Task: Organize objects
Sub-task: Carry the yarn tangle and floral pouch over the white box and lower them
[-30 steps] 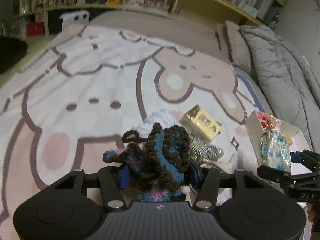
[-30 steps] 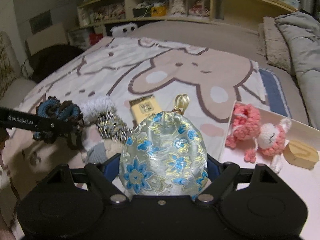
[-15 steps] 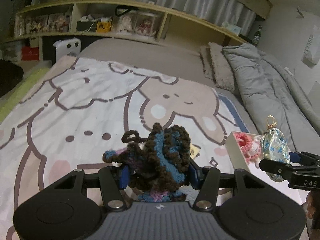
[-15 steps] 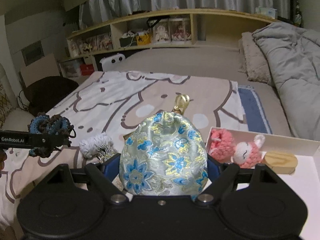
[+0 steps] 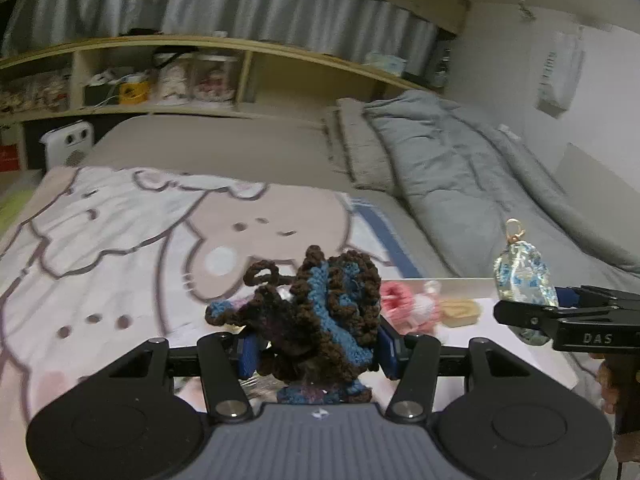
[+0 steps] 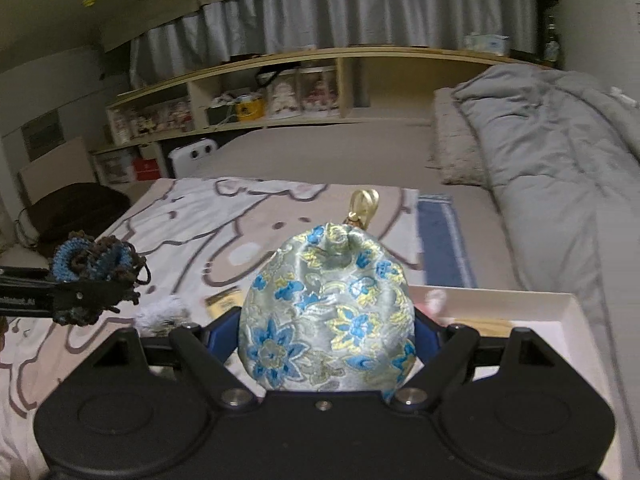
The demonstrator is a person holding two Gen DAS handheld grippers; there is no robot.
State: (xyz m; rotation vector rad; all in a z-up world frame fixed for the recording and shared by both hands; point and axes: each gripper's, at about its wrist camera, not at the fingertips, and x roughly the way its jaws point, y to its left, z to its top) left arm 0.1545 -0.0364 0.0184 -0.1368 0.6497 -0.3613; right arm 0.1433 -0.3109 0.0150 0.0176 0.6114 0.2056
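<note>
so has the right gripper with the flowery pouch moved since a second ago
Yes. The right gripper, shut on the flowery pouch, has risen: the shelf and curtain sit lower in its view, and the white box sits lower too.

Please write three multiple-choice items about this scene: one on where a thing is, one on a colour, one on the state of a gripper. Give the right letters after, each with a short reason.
1. Where is the pink crochet toy?
A. in the white box
B. on the wooden shelf
C. in the left gripper

2. Which colours has the crochet piece held by the left gripper?
A. red and white
B. brown and blue
C. green and yellow

3. What is the state of the right gripper?
A. open and empty
B. shut on the floral pouch
C. shut on a gold box

Answers: 1 A, the toy lies inside the box walls. 2 B, brown yarn edges blue yarn. 3 B, both blue pads press the pouch sides.
</note>
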